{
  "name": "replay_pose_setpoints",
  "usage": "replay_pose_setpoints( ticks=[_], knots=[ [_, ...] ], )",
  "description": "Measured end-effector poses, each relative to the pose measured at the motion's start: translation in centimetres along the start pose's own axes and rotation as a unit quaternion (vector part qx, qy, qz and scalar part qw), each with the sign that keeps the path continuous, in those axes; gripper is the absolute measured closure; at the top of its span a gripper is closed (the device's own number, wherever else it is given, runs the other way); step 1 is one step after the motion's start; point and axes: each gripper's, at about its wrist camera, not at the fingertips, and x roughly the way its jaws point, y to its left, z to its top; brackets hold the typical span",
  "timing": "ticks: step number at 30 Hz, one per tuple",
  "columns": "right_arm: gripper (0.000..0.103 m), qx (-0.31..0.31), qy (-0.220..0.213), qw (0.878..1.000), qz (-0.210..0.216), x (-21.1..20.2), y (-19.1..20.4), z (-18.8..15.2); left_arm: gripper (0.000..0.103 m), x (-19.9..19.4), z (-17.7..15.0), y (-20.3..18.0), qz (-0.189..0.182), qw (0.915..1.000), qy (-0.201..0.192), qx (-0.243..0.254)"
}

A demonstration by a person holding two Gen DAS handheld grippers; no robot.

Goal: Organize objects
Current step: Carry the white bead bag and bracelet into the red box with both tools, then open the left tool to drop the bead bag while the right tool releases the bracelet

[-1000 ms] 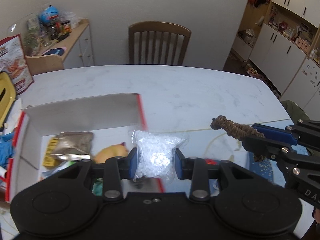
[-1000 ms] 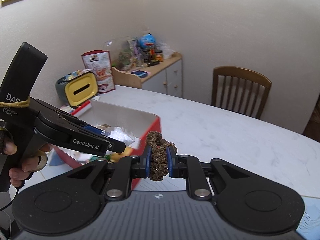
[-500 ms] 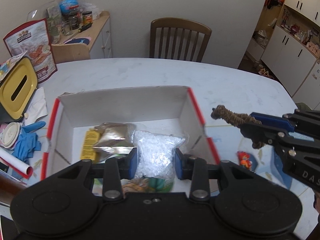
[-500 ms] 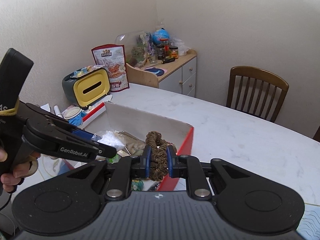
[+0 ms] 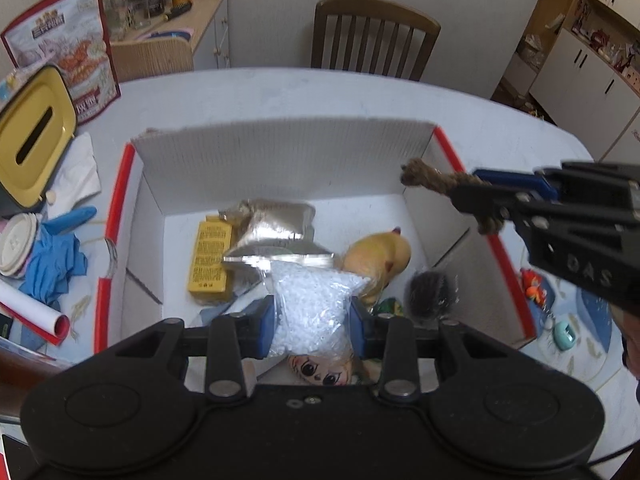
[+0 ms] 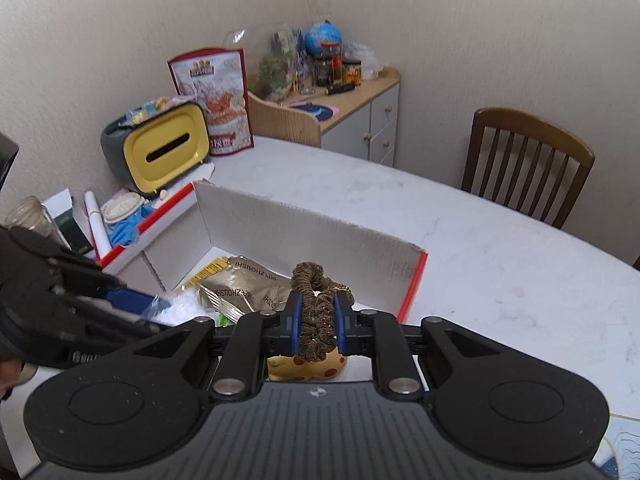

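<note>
An open white cardboard box with red edges (image 5: 280, 160) (image 6: 320, 240) sits on the white table. My left gripper (image 5: 312, 316) is shut on a clear bag of white beads (image 5: 312, 304) and hangs over the box's near side. My right gripper (image 6: 316, 320) is shut on a brown scrunchie (image 6: 316, 312) (image 5: 432, 176) above the box's right wall. Inside lie a silver foil pouch (image 5: 272, 228) (image 6: 244, 292), a yellow packet (image 5: 210, 260), a yellow plush toy (image 5: 380, 256), a black round brush (image 5: 432, 292) and a doll face (image 5: 320, 372).
Left of the box stand a yellow tissue box (image 5: 32, 144) (image 6: 168, 152), blue gloves (image 5: 56, 256), a lidded cup (image 5: 16, 244) and a snack bag (image 6: 212, 96). A wooden chair (image 5: 372, 36) (image 6: 524, 160) is behind the table. Small trinkets (image 5: 560, 332) lie right of the box.
Both grippers have moved left and forward over the box and tilted downward, each keeping its hold. More of the box's inside shows now.
</note>
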Motion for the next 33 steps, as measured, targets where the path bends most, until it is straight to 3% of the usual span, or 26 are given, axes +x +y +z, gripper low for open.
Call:
replay_pose_setpoints(
  ticks=[18,33],
  knots=[
    [0.087,-0.029,0.076,0.997,-0.011,7.8,2.0,-0.5,0.068,3.4,-1.4,0.7,-0.024,0.9989,0.039,0.010],
    [0.087,-0.011,0.094,0.995,-0.008,8.6,1.9,-1.2,0.065,5.1,-1.7,1.1,-0.028,0.9974,0.067,0.001]
  ],
)
